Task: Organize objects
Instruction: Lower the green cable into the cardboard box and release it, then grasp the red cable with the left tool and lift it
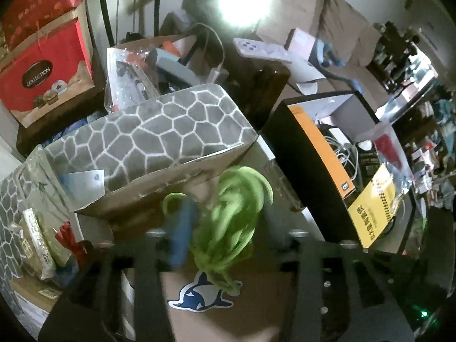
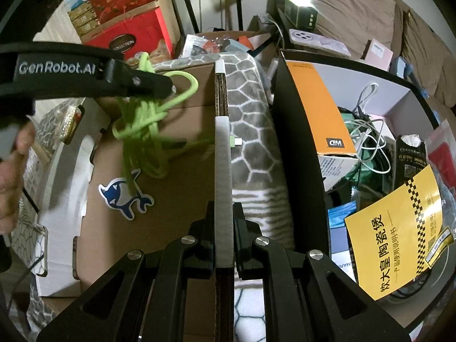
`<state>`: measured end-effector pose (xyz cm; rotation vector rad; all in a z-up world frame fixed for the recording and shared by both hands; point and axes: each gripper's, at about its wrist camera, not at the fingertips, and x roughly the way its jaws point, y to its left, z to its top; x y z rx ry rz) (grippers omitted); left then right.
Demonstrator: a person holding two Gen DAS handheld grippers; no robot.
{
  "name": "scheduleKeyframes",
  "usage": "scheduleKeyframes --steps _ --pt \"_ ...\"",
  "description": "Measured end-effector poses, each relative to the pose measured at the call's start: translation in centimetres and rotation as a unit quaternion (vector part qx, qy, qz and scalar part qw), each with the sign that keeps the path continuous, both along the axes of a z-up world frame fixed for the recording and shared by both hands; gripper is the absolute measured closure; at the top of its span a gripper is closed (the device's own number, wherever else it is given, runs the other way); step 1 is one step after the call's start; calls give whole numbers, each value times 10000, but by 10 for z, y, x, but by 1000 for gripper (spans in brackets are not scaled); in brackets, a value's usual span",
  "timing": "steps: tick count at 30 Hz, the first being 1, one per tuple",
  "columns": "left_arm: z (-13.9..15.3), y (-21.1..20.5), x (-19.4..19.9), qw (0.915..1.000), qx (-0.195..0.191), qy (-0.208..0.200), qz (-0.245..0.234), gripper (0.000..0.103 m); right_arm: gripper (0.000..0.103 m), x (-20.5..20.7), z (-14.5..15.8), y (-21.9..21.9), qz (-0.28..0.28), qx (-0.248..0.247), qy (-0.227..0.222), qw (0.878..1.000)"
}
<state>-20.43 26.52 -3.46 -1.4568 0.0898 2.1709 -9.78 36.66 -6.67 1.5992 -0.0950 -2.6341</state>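
A bright green cable bundle (image 2: 142, 131) hangs blurred over the floor of an open cardboard box (image 2: 176, 199) that bears a dolphin sticker (image 2: 125, 196). My left gripper (image 2: 171, 87) is above the box, jaws apart; the bundle (image 1: 233, 213) sits loosely between the fingers with a loop by the blue left pad (image 1: 182, 228). One strand crosses the box's right wall, and its plug (image 2: 236, 141) lies on the grey mat. My right gripper (image 2: 223, 208) is shut on that upright wall with the white strip (image 2: 222, 156).
A grey cobble-pattern mat (image 2: 248, 108) lies folded beside the box. Right of it stands a black box (image 2: 287, 131) with an orange carton, white cables and a yellow leaflet (image 2: 399, 233). Red gift boxes (image 2: 134, 28) are stacked at the back left. A person's hand (image 2: 11, 171) shows at the left edge.
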Motion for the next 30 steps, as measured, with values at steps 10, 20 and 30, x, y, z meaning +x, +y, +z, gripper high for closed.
scheduleKeyframes --steps 10,20,30 --pt "53 -51 -6 9978 467 251 398 15 93 1 0 1 -10 -41 11 10000" --pt "55 -118 -27 9964 -151 315 771 12 94 2 0 0 18 -2 21 10000" --pt "-1 -151 -42 9940 -489 -377 905 33 94 2 0 1 12 -9 17 10000"
